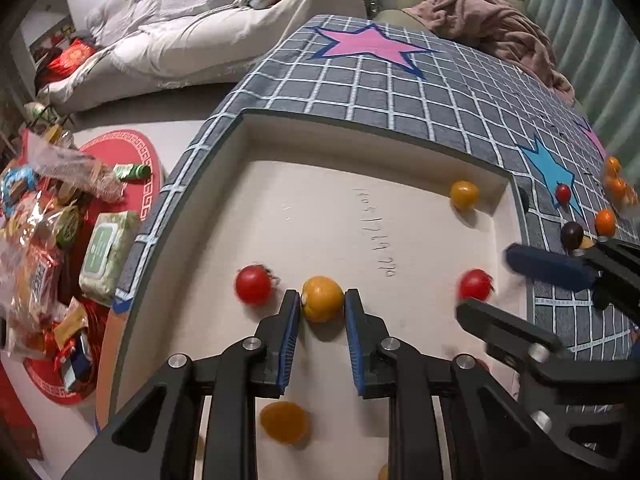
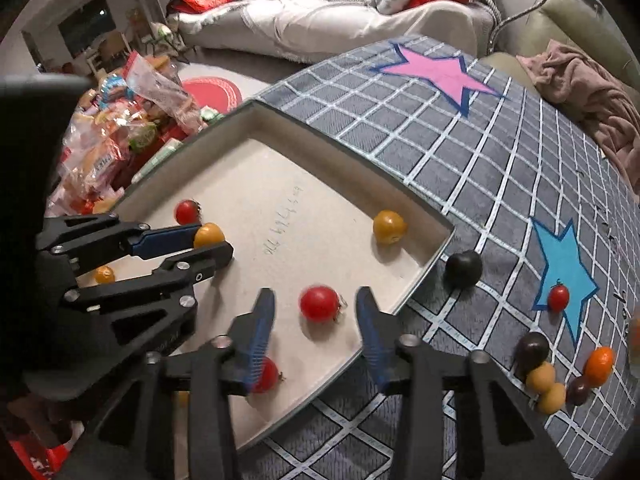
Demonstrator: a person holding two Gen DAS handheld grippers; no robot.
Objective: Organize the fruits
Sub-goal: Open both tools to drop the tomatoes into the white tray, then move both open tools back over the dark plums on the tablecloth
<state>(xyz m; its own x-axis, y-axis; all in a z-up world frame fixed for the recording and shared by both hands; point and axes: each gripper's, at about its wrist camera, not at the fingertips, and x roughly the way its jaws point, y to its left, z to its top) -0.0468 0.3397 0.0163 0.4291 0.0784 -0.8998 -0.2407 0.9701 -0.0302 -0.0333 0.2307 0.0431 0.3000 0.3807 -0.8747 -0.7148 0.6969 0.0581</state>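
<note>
A shallow white tray [image 1: 320, 208] [image 2: 304, 208] sits on a grey grid cloth. My left gripper [image 1: 322, 300] [image 2: 214, 240] is shut on a yellow tomato [image 1: 322, 298] [image 2: 208, 234] just above the tray floor. My right gripper [image 2: 316, 308] [image 1: 484, 276] is open over the tray; a red tomato [image 2: 320, 303] [image 1: 474, 284] lies between its fingers, untouched. The tray also holds another red tomato [image 1: 253, 284] [image 2: 187, 211], a yellow one [image 1: 464, 195] [image 2: 389, 226] in the far corner and an orange one [image 1: 285, 421] [image 2: 105, 275] under my left gripper.
On the cloth to the right lie a black tomato [image 2: 463, 268], a red one [image 2: 558, 297] on a blue star, and a cluster of dark, yellow and orange ones [image 2: 552, 376]. Snack bags [image 1: 36, 248] and a wipes pack [image 1: 106, 254] lie left of the tray.
</note>
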